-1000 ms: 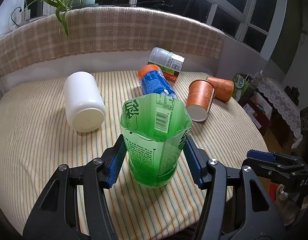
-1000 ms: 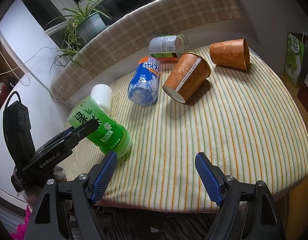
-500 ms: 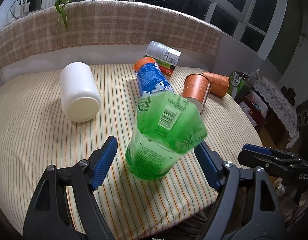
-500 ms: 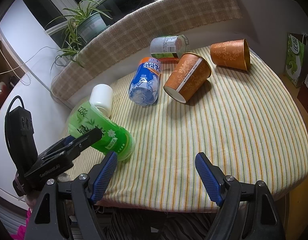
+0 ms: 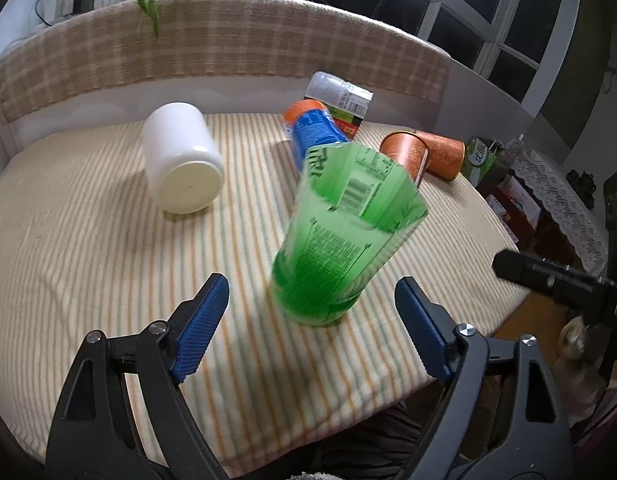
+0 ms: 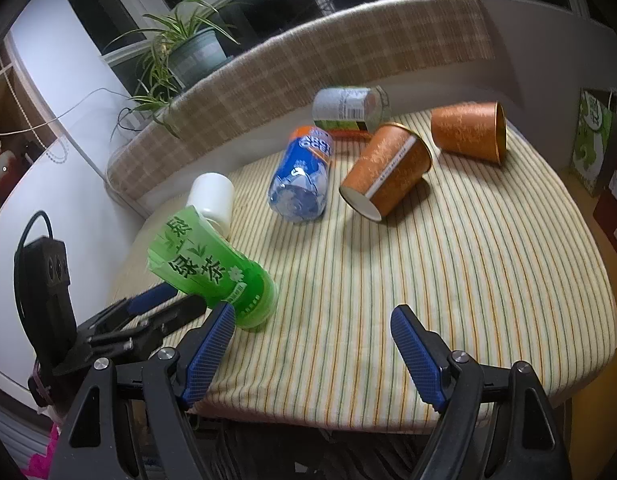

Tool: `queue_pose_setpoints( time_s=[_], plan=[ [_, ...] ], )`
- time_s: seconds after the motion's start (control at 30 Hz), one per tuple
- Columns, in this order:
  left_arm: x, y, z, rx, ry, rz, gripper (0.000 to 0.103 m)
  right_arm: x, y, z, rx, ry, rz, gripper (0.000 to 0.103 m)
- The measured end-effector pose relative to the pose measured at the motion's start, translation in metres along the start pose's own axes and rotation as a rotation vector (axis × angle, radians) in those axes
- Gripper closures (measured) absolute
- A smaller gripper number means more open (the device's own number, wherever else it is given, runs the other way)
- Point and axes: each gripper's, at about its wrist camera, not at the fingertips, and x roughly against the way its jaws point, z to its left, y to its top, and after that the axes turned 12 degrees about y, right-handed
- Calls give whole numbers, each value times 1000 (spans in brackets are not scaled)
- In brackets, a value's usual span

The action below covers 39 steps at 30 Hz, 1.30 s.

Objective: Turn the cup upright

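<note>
Standing base-down at about 6 o'clock on the round table with the striped cloth (image 5: 88,248), mouth up: the green translucent cut-off plastic bottle cup (image 5: 340,236), seemingly leaning toward 1 o'clock and slightly blurred, so whether settled cannot be told. Left hand-held gripper (image 5: 308,316) spread wide, blue pads clear of the green cup on both sides, touching nothing. Right hand-held gripper (image 6: 310,354) likewise spread and empty, at the table's 5 o'clock edge, the green cup (image 6: 212,272) just beside its left finger in that view.

Judged progress: one cup apparently righted and let go; every other vessel on its side. Left to do, by the look of it: confirm that the green cup stays up, then take the rest in turn.

Count, from both views:
- one green cup, upright or nearly so;
- one white opaque plastic jar (image 5: 180,164), on its side at 10 o'clock, base toward the left camera;
- one blue-labelled clear bottle cup with orange band (image 6: 304,176), on its side near the centre;
- one silver-and-green labelled container (image 6: 350,109), on its side at 12 o'clock, against the checked backrest;
- two orange patterned paper cups, the nearer (image 6: 386,170) and the farther (image 6: 466,130), both on their sides at 1 to 2 o'clock.

Six vessels, two grippers.
</note>
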Motion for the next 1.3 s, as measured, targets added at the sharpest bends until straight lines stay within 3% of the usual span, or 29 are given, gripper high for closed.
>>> queue_pose_setpoints(
  time_s=[0.13, 0.37, 0.47, 0.53, 0.6, 0.83, 1.3],
  plan=[
    [14, -6, 10, 19, 30, -36, 16, 5, 1, 10, 54, -23, -43, 20],
    [55, -9, 19, 54, 145, -223, 16, 17, 3, 35, 202, -124, -182, 10],
    [75, -6, 19, 79, 197, -323, 9, 20, -1, 47, 265, -156, -241, 2],
    [85, -6, 19, 96, 227, -376, 0, 21, -3, 54, 302, -170, -276, 1],
    [93, -4, 20, 111, 245, -413, 0, 21, -4, 61, 331, -182, -301, 0],
    [98, -4, 21, 99, 295, -417, 0, 20, -7, 70, 354, -197, -335, 0],
    [95, -5, 25, 101, 317, -406, 0, 17, -6, 70, 356, -199, -335, 0]
  ],
)
